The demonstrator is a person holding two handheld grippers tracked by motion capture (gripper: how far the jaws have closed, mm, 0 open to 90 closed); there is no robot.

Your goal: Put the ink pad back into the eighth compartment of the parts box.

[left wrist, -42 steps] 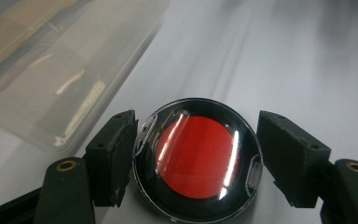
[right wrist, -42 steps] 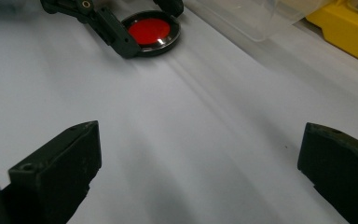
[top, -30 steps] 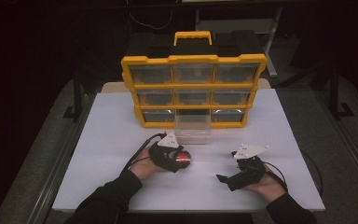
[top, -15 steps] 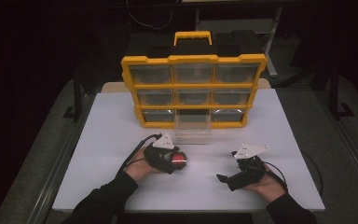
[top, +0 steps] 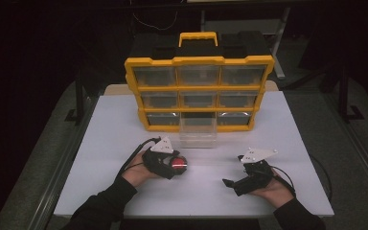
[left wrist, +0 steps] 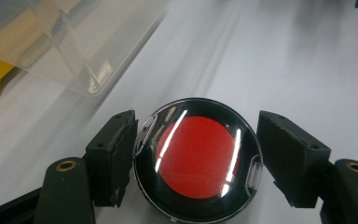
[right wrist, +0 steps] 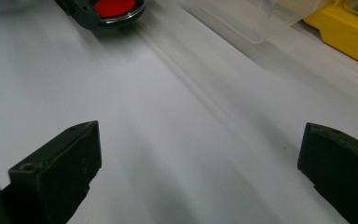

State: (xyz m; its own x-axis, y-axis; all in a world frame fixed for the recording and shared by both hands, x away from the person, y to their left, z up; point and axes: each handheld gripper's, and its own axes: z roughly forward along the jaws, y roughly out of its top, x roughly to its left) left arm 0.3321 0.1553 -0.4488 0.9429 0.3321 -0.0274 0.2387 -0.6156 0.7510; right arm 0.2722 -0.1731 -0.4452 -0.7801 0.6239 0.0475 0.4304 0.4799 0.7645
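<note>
Hands in dark sleeves reach onto the white counter [top: 124,124], each holding a black two-jaw tool. From the high view, the left tool [top: 175,165] sits near the counter's middle with a red glow at its tip, and the right tool [top: 235,183] lies well apart from it toward the right edge, pointing left. Behind them stands a yellow plastic organiser case with clear drawers and a handle on top [top: 199,86]; its bottom middle drawer, a clear plastic tray [top: 198,133], is pulled out onto the counter. The left gripper view makes plain what that red glow is: a round black puck with a red centre under a shiny clear cover [left wrist: 196,161], set between the spread jaws of the left tool [left wrist: 196,158]. The left pad looks to be touching its rim and the right pad stands just off it, so the tool is released rather than clenched on it. The right gripper view shows the right tool [right wrist: 200,163] wide apart over bare counter, grasping nothing, with the puck [right wrist: 115,8] far ahead beside the clear tray [right wrist: 256,18].
</note>
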